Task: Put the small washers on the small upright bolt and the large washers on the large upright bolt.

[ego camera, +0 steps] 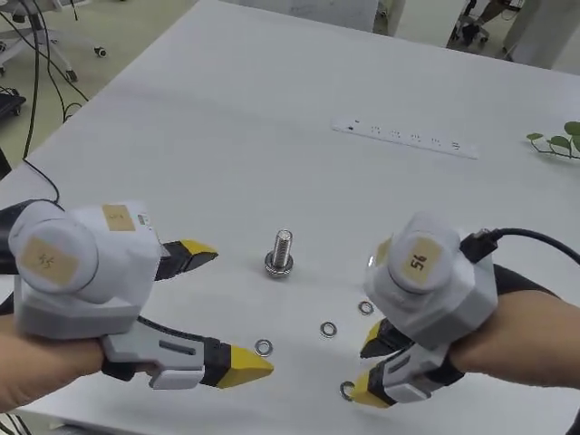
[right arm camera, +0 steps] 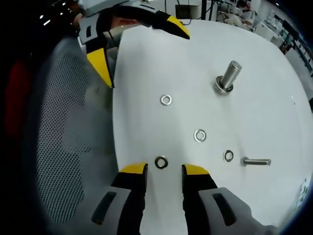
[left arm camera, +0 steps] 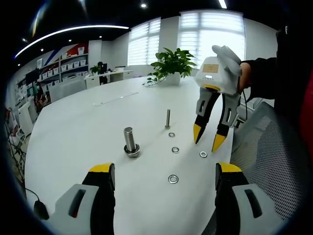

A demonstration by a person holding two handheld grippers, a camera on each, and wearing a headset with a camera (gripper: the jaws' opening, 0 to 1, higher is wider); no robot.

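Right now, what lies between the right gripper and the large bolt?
In the right gripper view, a washer at the jaw tips, another washer midway.

The left gripper [ego camera: 237,308] sits low in the person's left hand [ego camera: 41,367] and lies almost level. Its two yellow-tipped jaws are spread wide and hold nothing. The right gripper [ego camera: 362,370] is in the right hand [ego camera: 530,335], whose wrist is covered by a dark sleeve [ego camera: 544,313]. This gripper is tipped steeply, so its jaws point down and a little inward. Its yellow tips are parted by only a narrow gap, far closer than the left pair, and they clamp nothing. In the left gripper view, the right gripper hangs ahead of the left jaws and off to their right side, tips downward. The two grippers are well apart and do not touch.
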